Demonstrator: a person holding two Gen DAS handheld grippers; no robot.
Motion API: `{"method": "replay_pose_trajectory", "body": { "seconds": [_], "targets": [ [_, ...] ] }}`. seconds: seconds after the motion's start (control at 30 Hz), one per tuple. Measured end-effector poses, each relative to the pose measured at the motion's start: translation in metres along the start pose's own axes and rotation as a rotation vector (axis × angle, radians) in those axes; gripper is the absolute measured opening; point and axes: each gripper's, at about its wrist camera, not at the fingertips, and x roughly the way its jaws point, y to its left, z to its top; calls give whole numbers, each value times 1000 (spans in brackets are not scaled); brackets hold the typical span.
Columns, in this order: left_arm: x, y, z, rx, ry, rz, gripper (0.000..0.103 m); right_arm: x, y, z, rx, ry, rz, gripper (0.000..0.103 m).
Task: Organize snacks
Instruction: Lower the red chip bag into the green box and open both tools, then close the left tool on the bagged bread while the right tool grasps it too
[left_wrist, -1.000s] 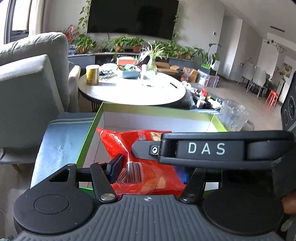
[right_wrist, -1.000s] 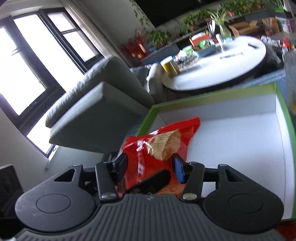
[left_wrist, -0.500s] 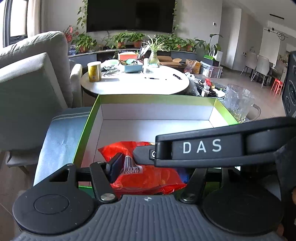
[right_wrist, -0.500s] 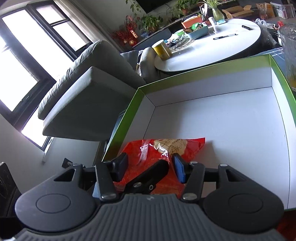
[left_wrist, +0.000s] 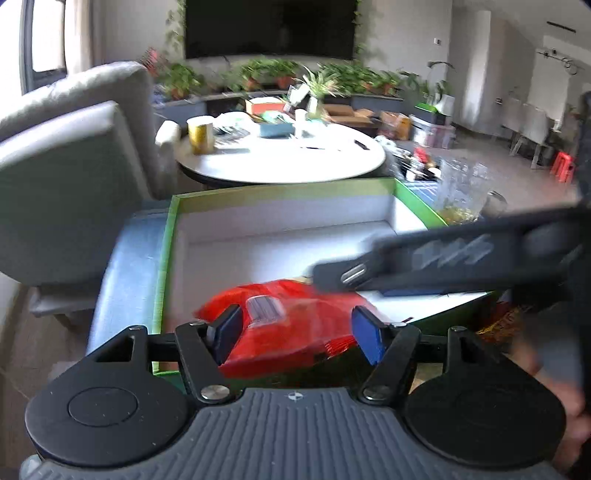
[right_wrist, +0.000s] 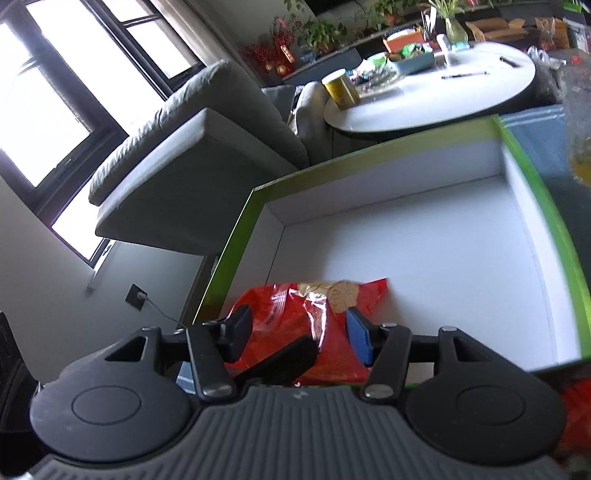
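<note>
- Red snack bag (left_wrist: 291, 332) lies in the near left corner of the green-rimmed white box (left_wrist: 280, 229).
- Left gripper (left_wrist: 295, 332): jaws opening, bag between them, pads look just clear of it.
- Right gripper (right_wrist: 295, 332): jaws apart around the same bag; contact with pads unclear, blue pad beside the bag edge.
- Round white table (right_wrist: 443, 99) sits beyond the box.

Most of the box (right_wrist: 424, 236) floor lies bare ahead of me; only the red snack bag (right_wrist: 291, 325) crowds its near left corner, green walls hemming the sides.
</note>
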Motion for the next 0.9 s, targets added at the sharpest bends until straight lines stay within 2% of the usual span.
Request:
{"method": "replay_pose_trajectory", "body": {
  "seconds": [0.07, 0.23, 0.43, 0.6, 0.9],
  "targets": [
    [-10, 2, 0, -27, -6, 36, 62, -19, -2, 3, -14, -57, -15, 75],
    [-38, 6, -4, -91, -45, 43, 63, -62, -4, 3, -36, -137, -23, 75],
    [-66, 0, -18, -120, -52, 30, 66, -89, 1, -23, -79, -142, -16, 75],
    [-86, -7, -34, -151, -51, 23, 67, -105, -3, -45, -64, -140, -23, 75],
    [-100, -27, -52, -115, -32, -23, 68, -127, -19, -70, -53, -137, -69, 75]
  ]
}}
